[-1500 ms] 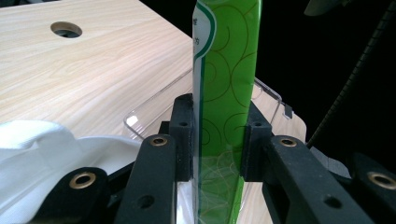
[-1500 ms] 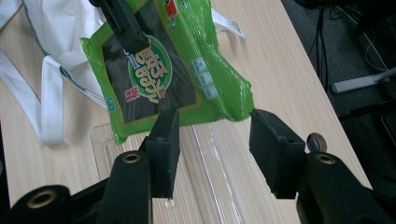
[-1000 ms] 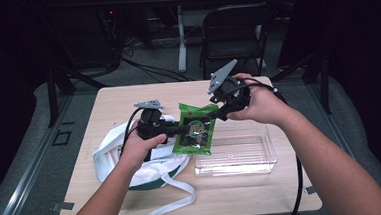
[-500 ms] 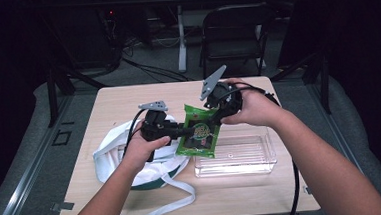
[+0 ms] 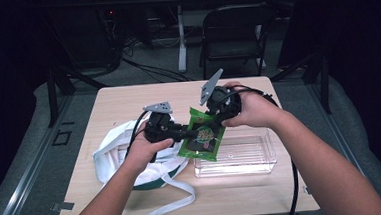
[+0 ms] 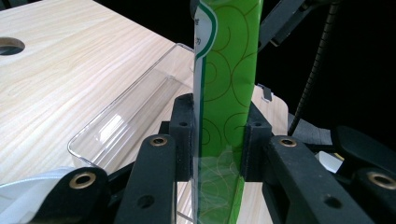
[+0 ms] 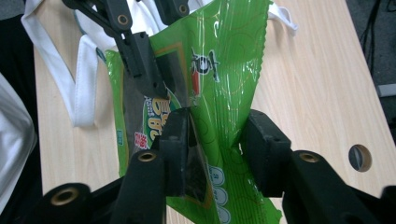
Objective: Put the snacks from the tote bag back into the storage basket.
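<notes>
A green snack packet (image 5: 204, 137) hangs in the air above the table, between both hands. My left gripper (image 5: 190, 133) comes in from the left and is shut on the packet's side. In the left gripper view the packet (image 6: 229, 70) stands upright, pinched between the pads of that gripper (image 6: 218, 135). My right gripper (image 5: 218, 117) comes in from the upper right. Its jaws have just been closing, and in the right gripper view the gripper (image 7: 217, 140) now squeezes the crumpled packet (image 7: 224, 60). The left gripper's fingers (image 7: 137, 51) show farther off on the packet.
A clear plastic box (image 5: 269, 153) sits on the wooden table (image 5: 123, 101) just below and right of the packet. A white cloth bag with straps (image 5: 114, 155) lies at the left under my left hand. A chair (image 5: 234, 29) stands behind the table.
The right hand has come down and left onto the packet's upper end and its jaws have closed around it. The packet has tilted a little. The left gripper still holds it.
</notes>
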Demonstrator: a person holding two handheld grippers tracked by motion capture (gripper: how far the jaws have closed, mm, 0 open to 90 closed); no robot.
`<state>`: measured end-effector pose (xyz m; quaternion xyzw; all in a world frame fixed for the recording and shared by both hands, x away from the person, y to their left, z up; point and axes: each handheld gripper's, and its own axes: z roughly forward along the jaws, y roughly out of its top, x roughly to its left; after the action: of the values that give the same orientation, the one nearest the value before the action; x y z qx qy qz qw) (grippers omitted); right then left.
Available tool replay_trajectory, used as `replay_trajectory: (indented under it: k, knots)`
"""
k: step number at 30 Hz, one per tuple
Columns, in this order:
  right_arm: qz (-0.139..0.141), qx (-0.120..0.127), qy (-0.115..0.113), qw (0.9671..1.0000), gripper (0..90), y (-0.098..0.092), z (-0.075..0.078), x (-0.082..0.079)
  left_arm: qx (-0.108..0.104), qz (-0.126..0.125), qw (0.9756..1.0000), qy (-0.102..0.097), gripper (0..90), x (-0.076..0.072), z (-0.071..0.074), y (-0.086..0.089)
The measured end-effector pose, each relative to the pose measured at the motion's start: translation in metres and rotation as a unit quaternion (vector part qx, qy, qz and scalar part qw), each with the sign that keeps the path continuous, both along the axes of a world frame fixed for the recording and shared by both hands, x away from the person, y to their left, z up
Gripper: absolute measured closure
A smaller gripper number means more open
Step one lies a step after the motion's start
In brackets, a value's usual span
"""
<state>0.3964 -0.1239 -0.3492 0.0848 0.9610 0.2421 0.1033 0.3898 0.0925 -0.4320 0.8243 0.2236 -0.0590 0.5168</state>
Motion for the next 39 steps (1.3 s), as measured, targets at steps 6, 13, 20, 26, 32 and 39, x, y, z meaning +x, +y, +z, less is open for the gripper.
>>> replay_trajectory:
  k: [6,13,20,26,32,39]
  knots:
    - [0.012,-0.011,0.007,0.9998,72.1,-0.0008,0.0008,0.0000,0.002,-0.004,1.0000,-0.004,72.2,-0.0002,-0.0021,-0.0003]
    - [0.021,-0.017,0.018,0.9995,76.4,-0.0014,0.0013,-0.0006,0.002,-0.003,1.0000,-0.002,70.0,0.0004,-0.0046,-0.0019]
    - [0.027,-0.023,0.015,0.9993,77.4,-0.0017,0.0018,-0.0017,0.004,0.000,1.0000,-0.002,67.9,0.0011,-0.0062,-0.0047]
    - [0.031,-0.027,0.012,0.9991,77.6,-0.0019,0.0018,-0.0029,0.004,0.001,1.0000,0.001,66.0,0.0014,-0.0069,-0.0067]
    - [0.030,-0.028,0.013,0.9991,77.5,-0.0015,0.0019,-0.0032,0.004,0.007,1.0000,0.003,63.3,0.0017,-0.0073,-0.0076]
    - [0.029,-0.031,0.013,0.9990,77.6,-0.0012,0.0032,-0.0034,0.006,0.008,0.9999,0.003,62.2,0.0019,-0.0074,-0.0074]
